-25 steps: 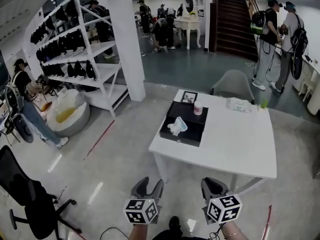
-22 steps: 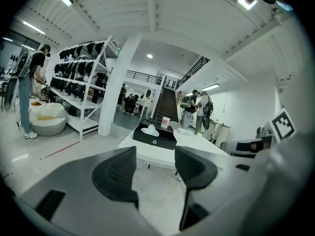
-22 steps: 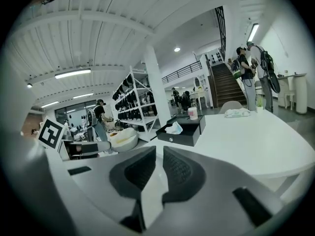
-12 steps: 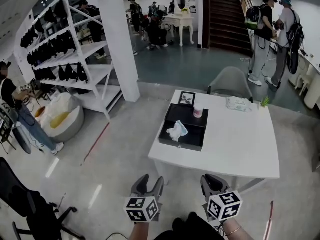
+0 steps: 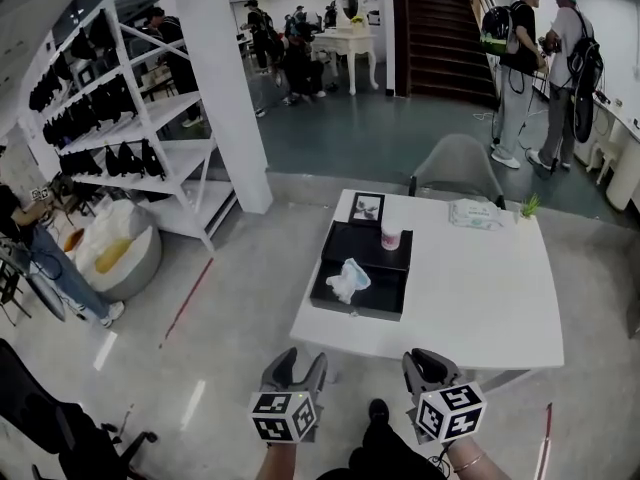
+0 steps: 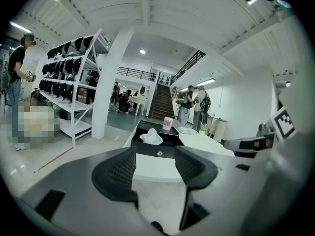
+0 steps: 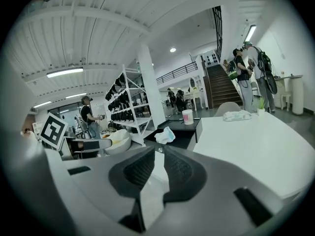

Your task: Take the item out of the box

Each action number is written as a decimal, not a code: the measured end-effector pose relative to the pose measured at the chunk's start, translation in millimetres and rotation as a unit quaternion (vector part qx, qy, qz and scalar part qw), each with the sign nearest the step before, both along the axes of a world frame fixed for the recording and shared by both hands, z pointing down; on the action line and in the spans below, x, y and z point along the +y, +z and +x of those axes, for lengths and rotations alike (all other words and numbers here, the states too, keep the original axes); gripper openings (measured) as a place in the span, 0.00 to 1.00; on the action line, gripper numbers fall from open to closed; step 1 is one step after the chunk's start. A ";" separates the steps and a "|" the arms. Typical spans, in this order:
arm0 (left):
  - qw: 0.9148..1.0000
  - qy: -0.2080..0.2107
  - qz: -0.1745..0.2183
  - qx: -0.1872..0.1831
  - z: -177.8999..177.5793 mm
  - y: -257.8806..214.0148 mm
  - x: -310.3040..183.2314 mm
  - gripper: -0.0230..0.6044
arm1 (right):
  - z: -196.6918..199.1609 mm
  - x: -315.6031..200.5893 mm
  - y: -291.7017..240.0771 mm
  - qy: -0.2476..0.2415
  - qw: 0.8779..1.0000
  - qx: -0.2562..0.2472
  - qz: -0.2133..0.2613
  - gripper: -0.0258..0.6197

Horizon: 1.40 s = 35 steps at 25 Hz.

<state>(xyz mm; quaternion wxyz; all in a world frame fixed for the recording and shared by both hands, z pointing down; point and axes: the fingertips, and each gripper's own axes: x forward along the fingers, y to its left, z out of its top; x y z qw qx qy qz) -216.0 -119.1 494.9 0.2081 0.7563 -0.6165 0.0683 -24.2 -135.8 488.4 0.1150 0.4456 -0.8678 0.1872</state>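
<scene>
A black box (image 5: 392,292) lies open on the left part of the white table (image 5: 470,298). A crumpled white item (image 5: 347,278) rests inside it. Both grippers hang low in the head view, short of the table's near edge and well away from the box. My left gripper (image 5: 297,360) stands open and empty; in the left gripper view the box (image 6: 170,140) and the item (image 6: 151,137) show beyond its spread jaws (image 6: 155,156). My right gripper (image 5: 428,358) holds nothing, its jaws (image 7: 158,155) only a narrow gap apart, with the item (image 7: 165,135) ahead.
A pink-and-white cup (image 5: 391,238) and a framed picture (image 5: 367,208) stand behind the box. A wipes pack (image 5: 473,213) and a small plant (image 5: 530,206) lie at the table's far side, by a grey chair (image 5: 457,168). A shelf rack (image 5: 130,128), a column (image 5: 222,88) and people are around.
The table has shifted slightly in the head view as the person steps toward it. Both grippers stay low at the bottom with their jaws unchanged.
</scene>
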 end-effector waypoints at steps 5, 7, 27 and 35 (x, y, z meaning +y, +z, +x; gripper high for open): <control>1.000 0.008 -0.003 -0.017 2.8 1.8 -39.9 0.40 | 3.5 -36.4 3.7 0.005 1.000 -0.008 -0.001 0.12; 1.000 0.010 -0.005 -0.020 4.2 2.0 -56.1 0.40 | 4.7 -52.2 5.7 0.006 1.000 -0.010 -0.003 0.12; 0.981 0.096 -0.075 -0.150 19.3 24.0 -174.6 0.43 | 0.9 -144.3 15.4 0.003 1.000 -0.025 -0.016 0.12; 0.961 0.138 -0.113 -0.212 37.6 42.3 -202.3 0.43 | 14.3 -153.2 20.7 0.014 0.999 -0.028 -0.028 0.12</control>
